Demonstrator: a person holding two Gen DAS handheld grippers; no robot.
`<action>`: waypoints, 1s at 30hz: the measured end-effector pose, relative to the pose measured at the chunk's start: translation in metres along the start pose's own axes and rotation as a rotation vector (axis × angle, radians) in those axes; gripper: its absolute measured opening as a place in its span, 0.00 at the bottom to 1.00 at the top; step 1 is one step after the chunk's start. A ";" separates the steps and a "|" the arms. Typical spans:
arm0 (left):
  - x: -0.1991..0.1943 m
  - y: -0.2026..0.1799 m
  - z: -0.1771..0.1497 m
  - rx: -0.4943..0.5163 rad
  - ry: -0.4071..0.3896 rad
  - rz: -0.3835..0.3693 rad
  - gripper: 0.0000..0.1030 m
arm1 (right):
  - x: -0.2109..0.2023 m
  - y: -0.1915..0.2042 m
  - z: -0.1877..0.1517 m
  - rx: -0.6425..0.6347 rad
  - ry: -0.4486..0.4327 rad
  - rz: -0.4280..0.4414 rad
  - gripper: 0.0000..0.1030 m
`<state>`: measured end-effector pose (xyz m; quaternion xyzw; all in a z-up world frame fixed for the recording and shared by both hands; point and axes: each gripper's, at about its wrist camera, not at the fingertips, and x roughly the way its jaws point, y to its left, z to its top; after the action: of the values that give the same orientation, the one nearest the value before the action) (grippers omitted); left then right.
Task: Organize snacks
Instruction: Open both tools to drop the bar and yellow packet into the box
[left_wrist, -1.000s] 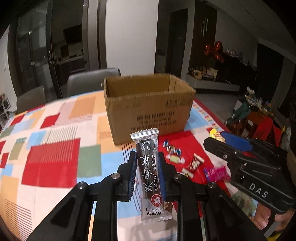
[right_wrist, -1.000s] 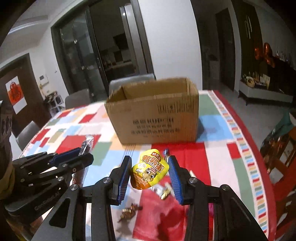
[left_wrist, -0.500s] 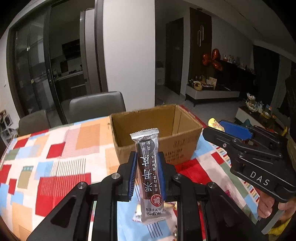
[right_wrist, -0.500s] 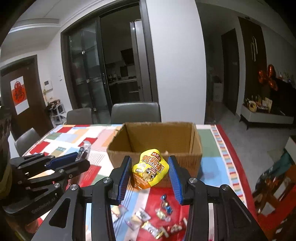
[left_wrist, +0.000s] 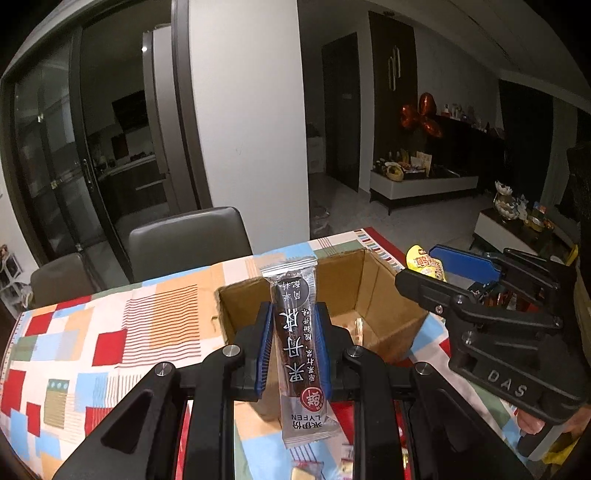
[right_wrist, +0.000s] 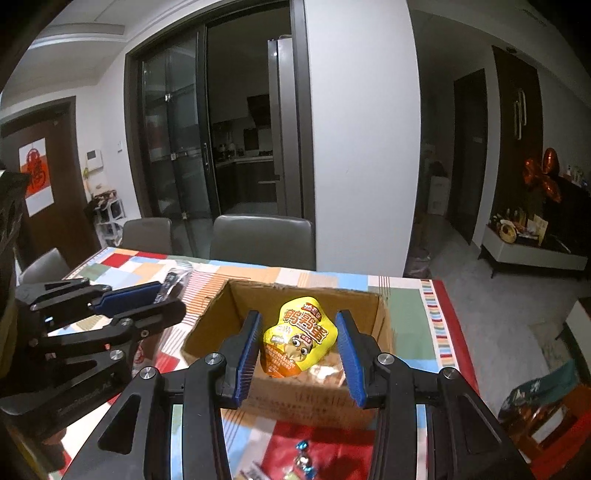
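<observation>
Hovering over the open box (right_wrist: 382, 321) on the bench (left_wrist: 110, 332), both tongs are seen loaded. Left tongs (left_wrist: 293, 345) are clamped on a dark snack bar (left_wrist: 297, 347), held upright. Right tongs (right_wrist: 299, 349) are clamped on a yellow pouch (right_wrist: 299, 341) above the box's inside.
</observation>
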<state>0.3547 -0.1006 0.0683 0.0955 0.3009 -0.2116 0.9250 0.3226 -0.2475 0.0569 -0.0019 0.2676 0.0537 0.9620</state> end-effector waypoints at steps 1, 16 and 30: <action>0.004 0.002 0.003 -0.003 0.002 0.000 0.21 | 0.004 -0.002 0.002 -0.003 0.005 -0.003 0.41; 0.035 -0.001 0.018 0.028 -0.021 0.112 0.58 | 0.035 -0.023 0.007 -0.027 0.063 -0.105 0.58; -0.033 -0.021 -0.016 -0.022 -0.070 0.124 0.69 | -0.038 -0.015 -0.021 -0.027 0.009 -0.092 0.71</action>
<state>0.3123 -0.1036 0.0742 0.0964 0.2642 -0.1540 0.9472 0.2813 -0.2668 0.0577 -0.0276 0.2706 0.0129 0.9622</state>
